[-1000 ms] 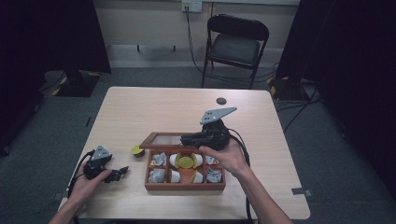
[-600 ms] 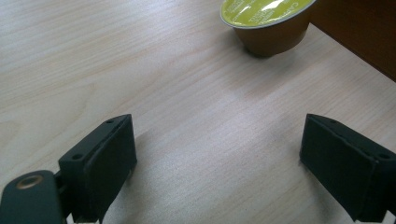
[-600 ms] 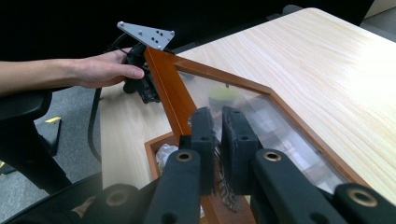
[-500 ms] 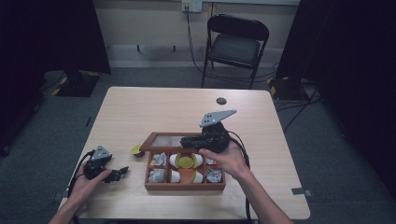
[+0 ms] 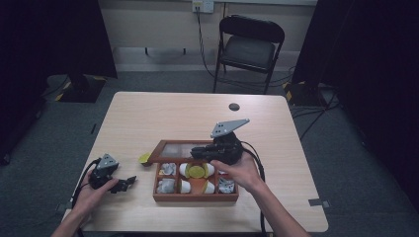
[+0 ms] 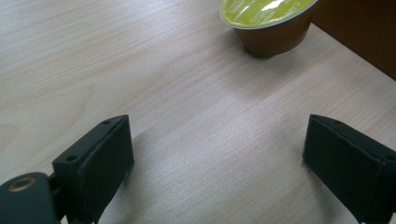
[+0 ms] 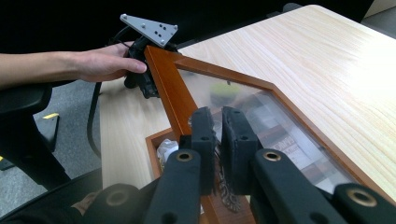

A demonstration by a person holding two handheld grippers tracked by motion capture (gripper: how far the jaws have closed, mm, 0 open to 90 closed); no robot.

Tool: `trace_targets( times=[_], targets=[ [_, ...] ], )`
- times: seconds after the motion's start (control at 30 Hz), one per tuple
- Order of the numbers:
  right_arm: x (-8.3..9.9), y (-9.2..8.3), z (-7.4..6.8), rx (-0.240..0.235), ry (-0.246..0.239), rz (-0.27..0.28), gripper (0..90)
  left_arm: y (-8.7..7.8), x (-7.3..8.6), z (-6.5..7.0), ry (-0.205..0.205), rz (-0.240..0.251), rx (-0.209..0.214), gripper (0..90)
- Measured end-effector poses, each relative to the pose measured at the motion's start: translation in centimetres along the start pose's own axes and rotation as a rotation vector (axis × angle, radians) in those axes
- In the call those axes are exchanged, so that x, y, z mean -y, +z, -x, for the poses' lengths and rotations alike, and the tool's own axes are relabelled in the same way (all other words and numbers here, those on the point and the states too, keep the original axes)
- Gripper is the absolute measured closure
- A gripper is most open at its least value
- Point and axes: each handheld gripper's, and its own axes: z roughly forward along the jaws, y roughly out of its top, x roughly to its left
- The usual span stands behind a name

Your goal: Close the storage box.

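Note:
A wooden compartment box [image 5: 195,198] stands near the table's front edge. It holds white and silver-wrapped pods and one yellow-green capsule [image 5: 196,171]. Its glass lid [image 5: 179,148] is raised and tilted towards the left. My right gripper [image 5: 195,154] is shut on the lid [image 7: 261,109]; a dark braided piece shows between the right gripper's [image 7: 218,126] pads. Another yellow-green capsule [image 5: 145,158] sits on the table by the lid's left corner. My left gripper [image 5: 129,181] lies low on the table left of the box. The left gripper's [image 6: 217,154] jaws have just been opening, nothing between them, the capsule [image 6: 264,18] ahead.
A small dark round object [image 5: 234,106] lies on the far side of the table [image 5: 163,113]. A black folding chair [image 5: 252,47] stands behind it. Cables trail from both grippers over the front edge.

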Motion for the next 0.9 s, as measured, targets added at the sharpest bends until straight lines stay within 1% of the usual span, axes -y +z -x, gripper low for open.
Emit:
trace_targets(
  times=[0.17,0.27,0.53,0.57,0.6,0.63,0.67,0.7,0.73,0.77,0.8,0.87,0.9],
  targets=[
    [0.2,0.1,-0.2,0.001,0.003,0.003,83.8,0.0,0.0,0.0,0.0,0.0,0.0,8.0],
    [0.5,0.2,-0.3,-0.002,0.003,-0.003,83.8,0.0,0.0,0.0,0.0,0.002,-0.002,8.0],
    [0.9,0.4,-0.9,0.011,-0.007,-0.022,83.8,0.0,0.0,0.0,0.0,0.003,-0.002,8.1],
    [0.9,0.4,-0.9,0.012,-0.007,-0.02,84.4,0.0,0.0,0.0,0.0,0.003,-0.001,8.0],
    [0.9,0.4,-0.9,0.001,-0.004,-0.009,90.0,0.0,0.0,0.0,0.0,0.002,0.0,8.0],
    [0.9,0.4,-1.0,0.063,-0.02,-0.022,90.0,0.0,0.0,0.0,0.0,0.003,0.001,7.9],
    [0.9,0.6,-0.9,0.103,-0.026,-0.047,90.0,0.0,0.0,0.0,0.001,0.003,0.002,7.9],
    [1.1,0.8,-0.5,0.099,-0.011,-0.055,90.0,0.0,0.0,0.0,0.001,0.006,-0.001,7.8],
    [1.4,0.9,-0.2,0.069,0.012,-0.045,90.0,0.0,0.0,0.0,0.005,0.001,0.001,7.7],
    [1.6,1.0,-0.2,0.065,0.024,-0.045,90.0,0.0,0.0,0.0,0.004,0.006,0.0,7.5],
    [1.7,1.1,-0.4,0.072,0.015,-0.055,90.0,0.0,0.0,0.0,0.004,0.005,0.0,7.4],
    [1.8,1.1,-0.6,0.039,0.018,-0.054,90.0,0.1,0.0,0.0,0.005,0.004,0.001,7.2],
    [1.9,1.2,-0.6,0.037,0.008,-0.06,90.0,0.1,0.0,0.0,0.005,0.004,0.001,7.2]
  ],
)
